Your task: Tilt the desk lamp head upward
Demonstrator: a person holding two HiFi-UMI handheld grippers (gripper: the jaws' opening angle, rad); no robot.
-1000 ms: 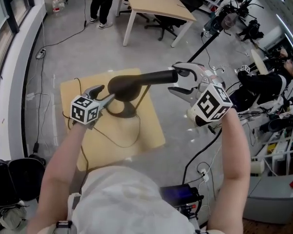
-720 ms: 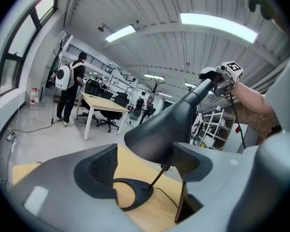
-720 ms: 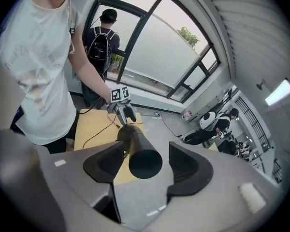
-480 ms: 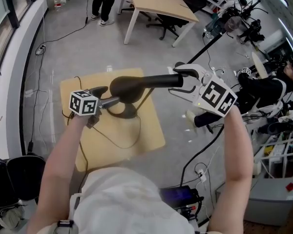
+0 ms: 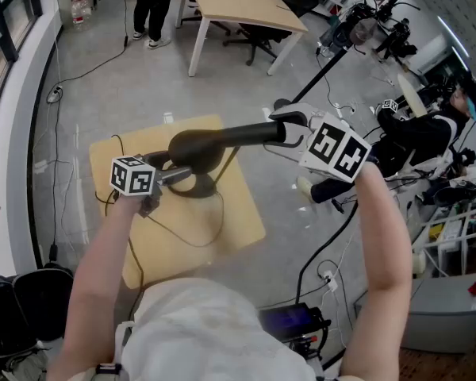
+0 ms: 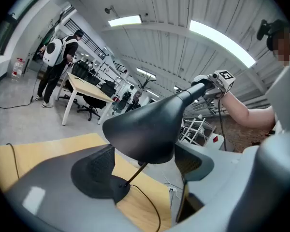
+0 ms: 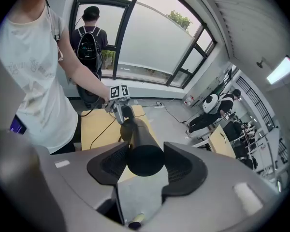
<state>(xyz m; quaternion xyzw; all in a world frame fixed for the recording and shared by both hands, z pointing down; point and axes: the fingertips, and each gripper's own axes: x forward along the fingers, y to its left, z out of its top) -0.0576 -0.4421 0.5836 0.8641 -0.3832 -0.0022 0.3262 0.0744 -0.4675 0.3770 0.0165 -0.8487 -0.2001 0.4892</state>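
Head view: the matte black tubular desk lamp head [image 5: 222, 137] runs left-right over the pale wooden desk [image 5: 238, 205], flared end leftward. Left gripper view: the left claw [image 6: 145, 163], just opened wide, has that flared end between its pads, ungripped. Right gripper view: the right claw [image 7: 146, 166], just closing, pinches the tail end.

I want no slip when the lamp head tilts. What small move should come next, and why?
Probably close the right gripper firmly on the black tube before lifting. Its jaws have just been closing round the tube's end, but whether they press yet is unclear. The left gripper stands open round the lamp head, steadying nothing.
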